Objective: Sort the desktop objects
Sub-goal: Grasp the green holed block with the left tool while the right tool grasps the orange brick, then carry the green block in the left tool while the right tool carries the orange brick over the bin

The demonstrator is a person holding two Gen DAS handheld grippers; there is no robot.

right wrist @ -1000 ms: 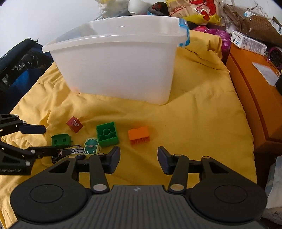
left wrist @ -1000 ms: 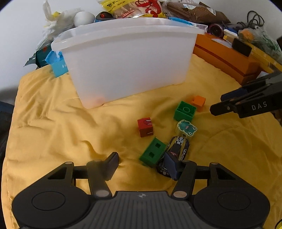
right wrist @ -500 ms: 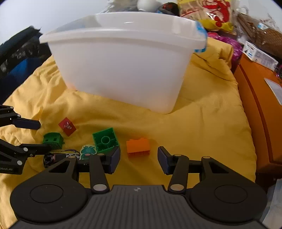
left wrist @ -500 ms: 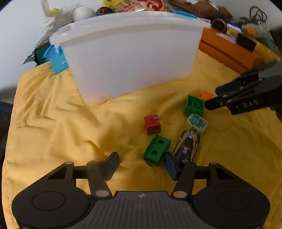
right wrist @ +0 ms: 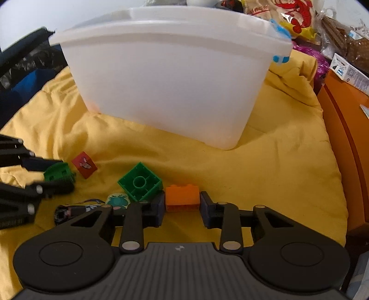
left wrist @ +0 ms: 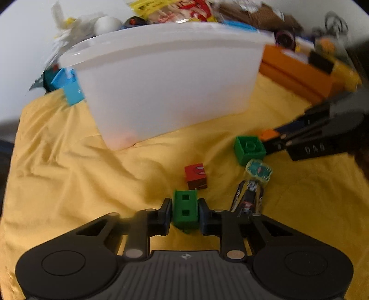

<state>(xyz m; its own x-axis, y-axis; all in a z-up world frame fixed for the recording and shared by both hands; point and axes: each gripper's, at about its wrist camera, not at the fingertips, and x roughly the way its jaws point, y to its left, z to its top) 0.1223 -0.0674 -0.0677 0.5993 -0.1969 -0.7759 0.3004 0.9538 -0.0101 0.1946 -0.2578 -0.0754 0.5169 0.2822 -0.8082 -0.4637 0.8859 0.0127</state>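
Note:
My left gripper (left wrist: 185,208) is closing, and its pads press both sides of a green block with two square holes (left wrist: 185,217) on the yellow cloth (left wrist: 80,175). In the right wrist view my right gripper (right wrist: 182,202) is closing too, its pads against the ends of an orange brick (right wrist: 182,195). Between the two lie a red cube (left wrist: 195,176), a green square brick (right wrist: 139,183), a frog-print piece (left wrist: 258,170) and a toy car (left wrist: 248,200). A tall white bin (right wrist: 170,80) stands behind them.
An orange box (right wrist: 346,127) runs along the cloth's right side. Snack bags and packets (right wrist: 293,16) are piled behind the bin, with a blue carton (left wrist: 71,88) at its left. Dark bags (right wrist: 20,76) lie off the cloth's left edge.
Both grippers have closed from wide apart onto their blocks: the left onto the green two-hole block, the right onto the orange brick. The right gripper came forward to the brick.

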